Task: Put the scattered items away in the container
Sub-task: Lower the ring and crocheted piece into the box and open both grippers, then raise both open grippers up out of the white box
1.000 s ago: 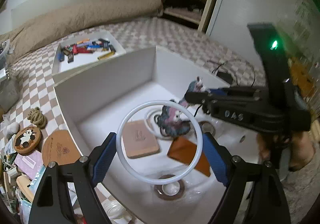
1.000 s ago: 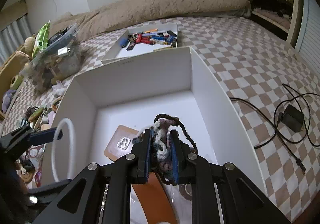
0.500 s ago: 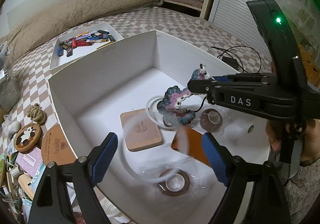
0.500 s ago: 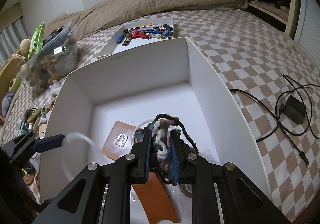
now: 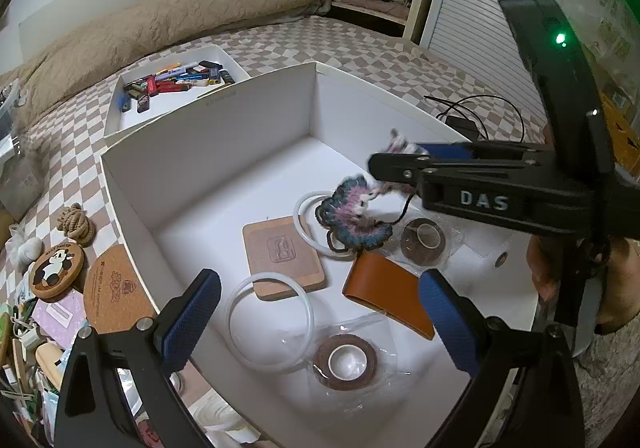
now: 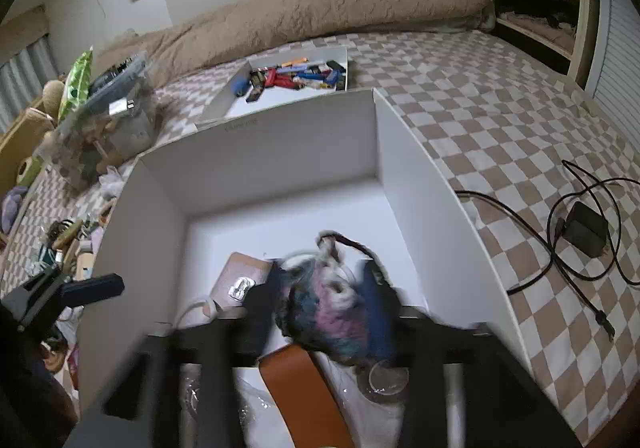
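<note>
A large white box (image 5: 208, 128) sits on the checkered bed. My left gripper (image 5: 316, 320) is open and empty above its near edge. A white ring (image 5: 269, 322) lies on the box floor below it, partly on a cork coaster (image 5: 282, 256). My right gripper (image 6: 324, 304) has its blurred jaws spread apart. A blue-pink crocheted piece (image 5: 352, 216) with a dark cord sits between them, over a second white ring (image 5: 308, 226); it also shows in the right wrist view (image 6: 332, 308). An orange leather piece (image 5: 384, 292) and two tape rolls (image 5: 346, 362) lie in the box.
Round coasters (image 5: 58, 266), a rope knot (image 5: 76, 222) and small clutter lie left of the box. A white tray of lighters (image 5: 176, 82) stands behind it. A black charger with cable (image 6: 586, 228) lies to the right. A clear tub (image 6: 108, 116) stands at far left.
My left gripper let go of the white ring, which dropped onto the box floor. My right gripper's jaws have opened around the crocheted piece, which sits lower over the box floor.
</note>
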{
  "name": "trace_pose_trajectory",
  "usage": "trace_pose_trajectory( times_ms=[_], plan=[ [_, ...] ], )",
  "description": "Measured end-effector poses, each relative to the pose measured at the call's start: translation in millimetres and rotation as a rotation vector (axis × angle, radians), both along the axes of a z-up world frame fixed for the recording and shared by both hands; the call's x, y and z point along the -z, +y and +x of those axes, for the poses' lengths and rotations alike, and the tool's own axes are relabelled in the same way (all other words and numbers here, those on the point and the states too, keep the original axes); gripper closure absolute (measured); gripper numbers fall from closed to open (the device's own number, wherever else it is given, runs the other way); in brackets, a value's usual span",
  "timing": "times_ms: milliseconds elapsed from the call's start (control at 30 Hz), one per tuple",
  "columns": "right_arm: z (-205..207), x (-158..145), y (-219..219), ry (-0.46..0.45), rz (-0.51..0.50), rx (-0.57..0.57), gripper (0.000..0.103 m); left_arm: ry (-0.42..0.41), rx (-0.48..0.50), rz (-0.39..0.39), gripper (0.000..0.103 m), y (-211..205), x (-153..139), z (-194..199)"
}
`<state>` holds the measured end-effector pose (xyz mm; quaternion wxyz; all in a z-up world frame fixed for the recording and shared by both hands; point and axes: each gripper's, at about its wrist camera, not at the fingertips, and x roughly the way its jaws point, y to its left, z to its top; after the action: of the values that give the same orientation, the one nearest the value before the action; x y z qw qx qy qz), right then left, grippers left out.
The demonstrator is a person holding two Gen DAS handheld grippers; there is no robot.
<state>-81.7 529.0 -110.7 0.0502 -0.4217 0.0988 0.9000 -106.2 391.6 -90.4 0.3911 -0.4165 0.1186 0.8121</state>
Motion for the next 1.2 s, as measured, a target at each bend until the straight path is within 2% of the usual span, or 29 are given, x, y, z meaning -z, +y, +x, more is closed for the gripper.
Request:
trace_pose_trajectory(
  times_ms=[67,500,967,1100,1200],
  plan=[
    [1.3,-2.6,-0.1,0.017,0.0,-0.004,0.03,-0.004,0.001,0.002,0.003,0.1,0.0,0.7],
    [2.0,-1.5,-0.5,0.02,-0.014,-0.003,0.03,-0.013,-0.014,0.013,0.003,-2.2,-0.3,0.9],
    [6.3,-4.3,2.7,0.057,-0.035,0.026,0.029,0.022,-0.048,0.02,0.0,-13.9,-7.7,1.2],
    [8.6,-8.8,3.4,0.078,-0.048,0.014,0.003,0.033,-0.055,0.03,0.0,-18.8,-11.3,1.7],
    [10.7,-12.1,-2.0,0.086,-0.023,0.002,0.0,0.039,-0.064,0.036,0.0,-21.1,-14.4,2.3]
  ],
)
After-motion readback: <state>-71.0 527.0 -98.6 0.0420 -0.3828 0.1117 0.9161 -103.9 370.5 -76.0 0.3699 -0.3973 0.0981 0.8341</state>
